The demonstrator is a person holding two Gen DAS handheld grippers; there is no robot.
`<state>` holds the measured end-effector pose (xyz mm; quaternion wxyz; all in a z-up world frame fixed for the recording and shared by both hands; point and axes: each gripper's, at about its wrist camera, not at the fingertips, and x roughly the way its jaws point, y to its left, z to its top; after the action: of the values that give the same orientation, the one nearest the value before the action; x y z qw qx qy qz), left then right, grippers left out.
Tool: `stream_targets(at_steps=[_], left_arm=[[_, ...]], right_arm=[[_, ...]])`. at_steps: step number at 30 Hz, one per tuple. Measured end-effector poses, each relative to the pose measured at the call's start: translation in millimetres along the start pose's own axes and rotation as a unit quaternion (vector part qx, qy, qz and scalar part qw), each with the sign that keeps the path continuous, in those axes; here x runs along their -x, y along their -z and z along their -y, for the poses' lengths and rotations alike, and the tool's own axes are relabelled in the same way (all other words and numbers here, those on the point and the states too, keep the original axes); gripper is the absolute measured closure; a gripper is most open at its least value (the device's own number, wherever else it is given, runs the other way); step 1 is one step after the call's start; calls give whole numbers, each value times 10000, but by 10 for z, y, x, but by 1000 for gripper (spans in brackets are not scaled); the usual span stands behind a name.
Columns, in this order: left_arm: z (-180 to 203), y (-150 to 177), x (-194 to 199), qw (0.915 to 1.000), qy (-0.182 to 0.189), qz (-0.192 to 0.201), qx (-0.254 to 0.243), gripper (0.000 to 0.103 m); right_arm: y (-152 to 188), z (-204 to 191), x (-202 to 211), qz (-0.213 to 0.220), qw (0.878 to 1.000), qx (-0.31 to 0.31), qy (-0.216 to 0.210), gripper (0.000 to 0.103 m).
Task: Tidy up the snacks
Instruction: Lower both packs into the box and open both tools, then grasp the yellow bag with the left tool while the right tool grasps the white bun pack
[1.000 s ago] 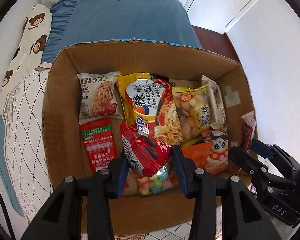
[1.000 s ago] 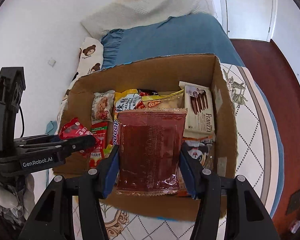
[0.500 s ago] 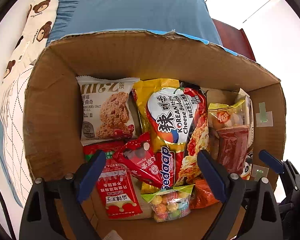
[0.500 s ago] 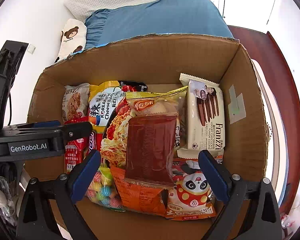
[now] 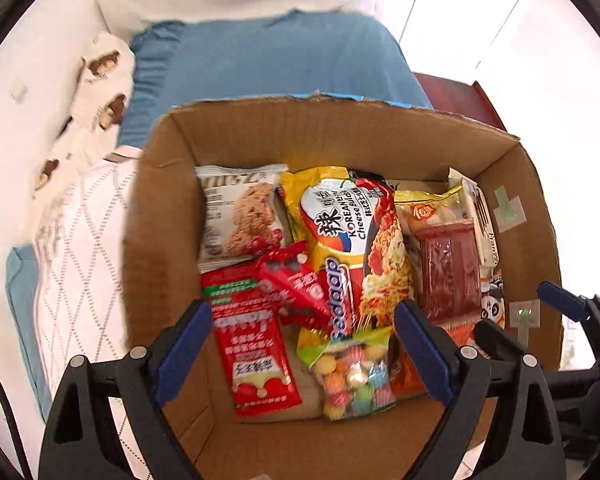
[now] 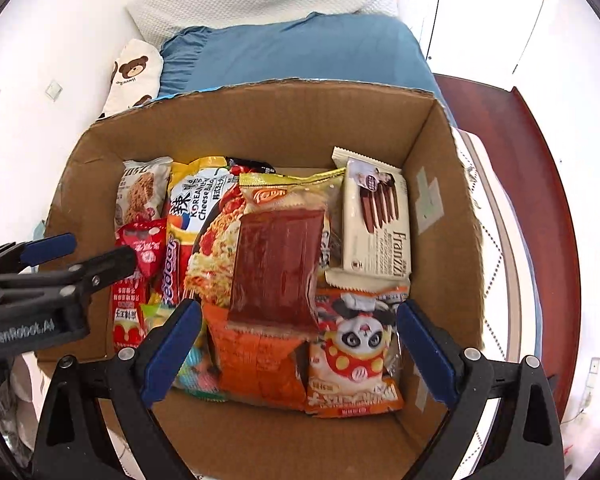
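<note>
Snacks are gathered inside the cardboard box [image 6: 452, 216], which is placed on a bed. The dark red packet [image 6: 276, 268] is laid on top of the noodle bag [image 6: 208, 240], and the small red packet [image 5: 296, 284] is laid across the other bags at the left side. Both claws are spread apart above the box and nothing is held: the left claw [image 5: 302, 354] and the right claw [image 6: 300, 354] have just been opened. 2 risks are judged from here. The dark red packet could slide off the sloped pile, because it rests loosely. A packet could be caught by a finger if a claw is lifted carelessly.
</note>
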<state>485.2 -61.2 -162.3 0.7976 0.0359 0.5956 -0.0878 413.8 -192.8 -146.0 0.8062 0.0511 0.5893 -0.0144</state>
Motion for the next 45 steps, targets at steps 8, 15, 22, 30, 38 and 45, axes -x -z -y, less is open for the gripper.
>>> stream_targets(at_steps=[8,15,22,30,38,45], left_arm=[[-32,391,493,9974,-96,698,162,10],[78,755,1014,9917,-80,1270,163,10],[181,1138,1396,9863,-131,1638,173,10],[94,1526,1547,9849,-247,1671,375,10],[-556,2284,809,9911,-986,479,762,10],[-1285,2831,310,9794,-1438,-320,1378,10]], right_arm=[[319,36,388,506,9986,-26,137,3],[679,19,964,1155,9931,25,203,3],[1056,14,1416,1608,9870,-62,49,3],[1413,39,1692,1696,9848,-249,-278,3],[2009,-505,703,-7,9915,-64,-1296,3],[2225,-1062,-123,-813,9829,-39,-1653,4]])
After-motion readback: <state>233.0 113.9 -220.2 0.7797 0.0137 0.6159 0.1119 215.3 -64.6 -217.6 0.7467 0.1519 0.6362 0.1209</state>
